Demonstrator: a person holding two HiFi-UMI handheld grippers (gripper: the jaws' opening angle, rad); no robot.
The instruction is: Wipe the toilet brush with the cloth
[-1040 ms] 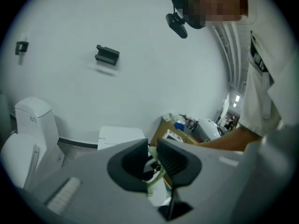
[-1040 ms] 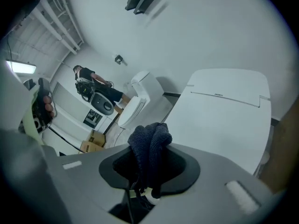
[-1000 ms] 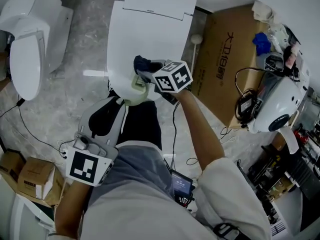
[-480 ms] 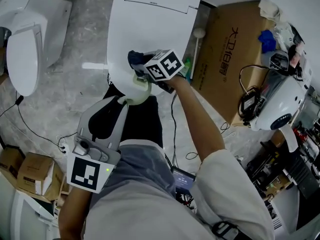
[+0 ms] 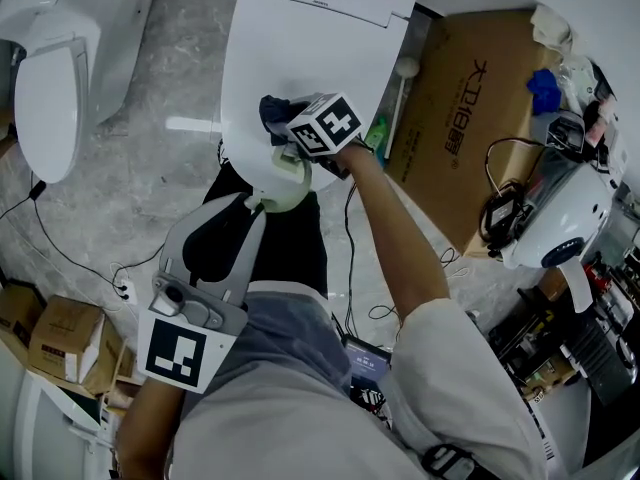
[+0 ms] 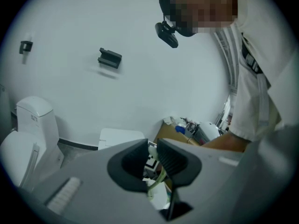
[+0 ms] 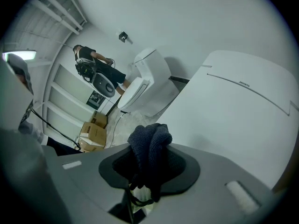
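Over the closed toilet (image 5: 310,38) I am holding both grippers close together, near the front edge of its white lid. My right gripper (image 7: 148,160) is clamping a bunched dark blue cloth (image 7: 150,143), which is bulging up out of the jaws and hanging down through the gap behind them. My left gripper (image 6: 153,148) is reaching up from lower down and pinching the brush (image 5: 285,180) by a thin pale green part, with its jaws nearly together on it. In the head view the brush's pale, ring-shaped end is sticking out past the left jaws and sitting right under the cloth and the right gripper's marker cube (image 5: 325,126). I cannot tell whether cloth and brush are actually touching. In the right gripper view a bit of the same pale material is showing just below the cloth. A cardboard box (image 5: 480,98) is sitting just to the right of the toilet, and a second toilet (image 5: 50,78) is standing well apart on the left, on the grey floor (image 5: 150,168).
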